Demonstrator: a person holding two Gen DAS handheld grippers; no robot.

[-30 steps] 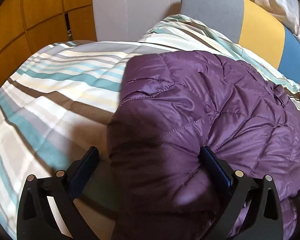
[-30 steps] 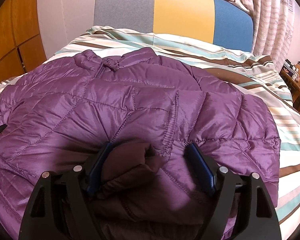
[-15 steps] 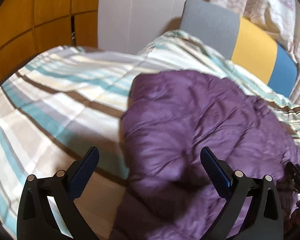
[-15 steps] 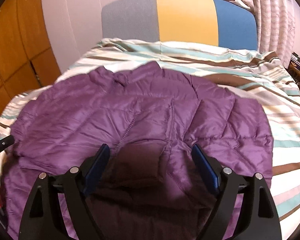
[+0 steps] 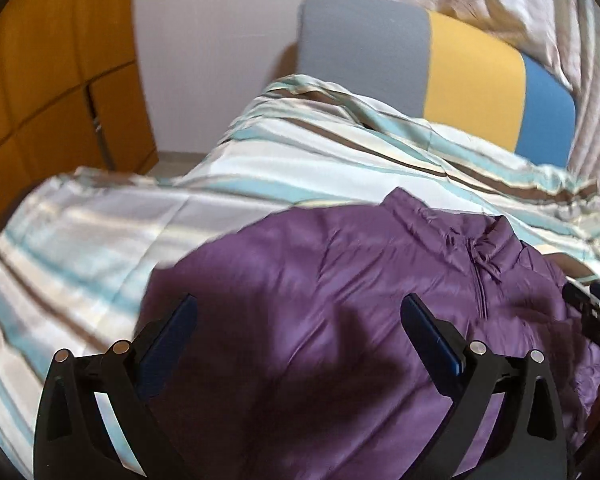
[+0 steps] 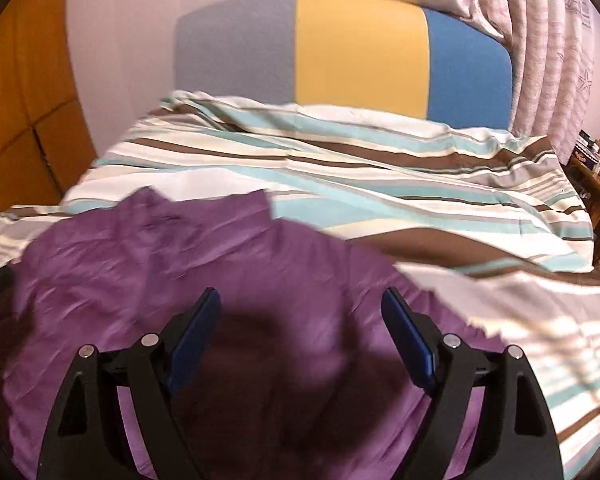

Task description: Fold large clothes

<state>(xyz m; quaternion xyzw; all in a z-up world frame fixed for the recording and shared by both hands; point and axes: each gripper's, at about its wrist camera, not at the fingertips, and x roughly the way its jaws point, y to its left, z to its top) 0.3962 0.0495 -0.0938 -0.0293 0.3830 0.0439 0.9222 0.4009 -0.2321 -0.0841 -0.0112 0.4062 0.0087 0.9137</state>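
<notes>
While the quilted purple puffer jacket (image 5: 340, 280) lies spread on the striped duvet (image 6: 380, 184) beneath and ahead of both jaw pairs, left gripper (image 5: 298, 320) spread wide, grasping nothing, right gripper (image 6: 300, 316) likewise released, grey-yellow-blue headboard (image 6: 360, 48) beyond.

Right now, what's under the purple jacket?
The striped duvet shows around the purple jacket and appears to run beneath it. Anything else under the jacket is covered, so I can't tell.
</notes>
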